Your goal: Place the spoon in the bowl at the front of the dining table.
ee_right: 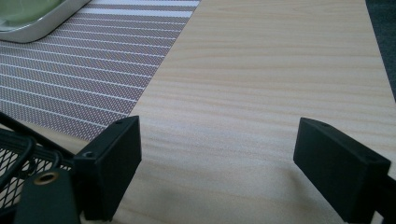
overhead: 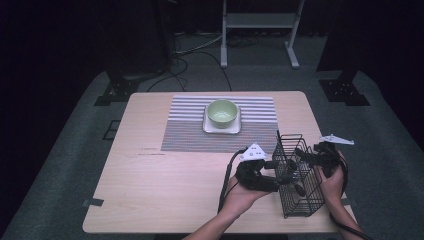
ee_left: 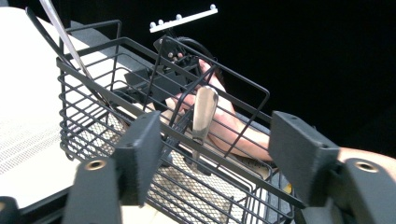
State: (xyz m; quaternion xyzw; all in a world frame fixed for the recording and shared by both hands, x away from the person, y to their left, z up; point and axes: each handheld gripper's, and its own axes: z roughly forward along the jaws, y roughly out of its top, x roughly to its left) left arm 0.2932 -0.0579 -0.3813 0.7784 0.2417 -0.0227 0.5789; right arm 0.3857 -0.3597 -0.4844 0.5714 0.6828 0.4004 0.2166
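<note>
A black wire basket (overhead: 300, 205) stands at the table's front right. My left gripper (overhead: 290, 177) reaches into it from the left. In the left gripper view its jaws (ee_left: 219, 158) straddle the basket's rim (ee_left: 93, 116), apart. A shiny metal utensil handle (ee_left: 204, 112) stands upright between them, untouched. A second thin utensil (ee_left: 63, 37) leans in the basket's far corner. My right gripper (overhead: 310, 156) sits at the basket's right side, held by a hand (ee_left: 219, 126). Its jaws (ee_right: 219, 172) stand wide open over bare wood, with the basket (ee_right: 14, 158) at the lower left.
A green bowl (overhead: 222, 112) sits on a white square plate (overhead: 220, 129) on a striped placemat (overhead: 200, 135) at the table's middle back. The plate's corner (ee_right: 37, 25) and the placemat (ee_right: 70, 70) lie ahead of the right gripper. Bare wooden table (overhead: 165, 190) stretches to the left.
</note>
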